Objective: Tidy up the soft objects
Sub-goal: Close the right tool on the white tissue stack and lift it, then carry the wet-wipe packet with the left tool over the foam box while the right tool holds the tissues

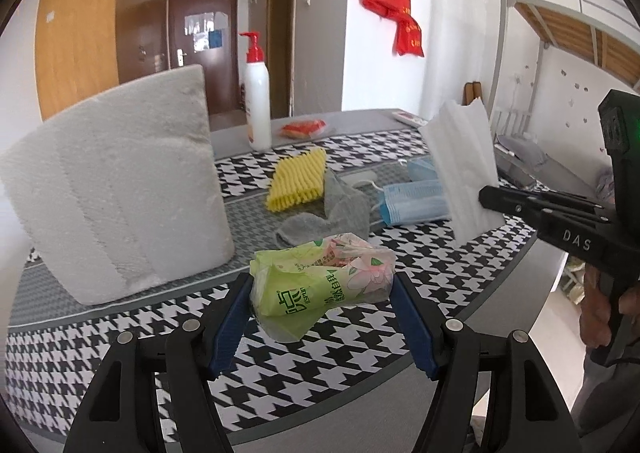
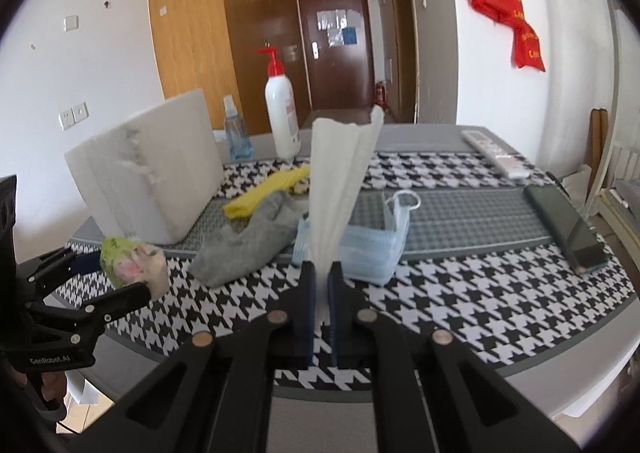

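The left tongs [image 1: 322,289] are closed on a green tissue pack [image 1: 320,279], held just above the near table edge. The right tongs [image 2: 320,285] are pinched nearly shut on a folded white tissue [image 2: 340,181], standing upright above the blue masks [image 2: 360,249]. A houndstooth cloth [image 2: 480,293] is spread over the table; a grey sock [image 2: 248,241], a yellow sponge [image 1: 298,179] and a white foam block [image 1: 120,189] lie on it, before a brown door [image 2: 336,45]. The pack's print is only partly readable.
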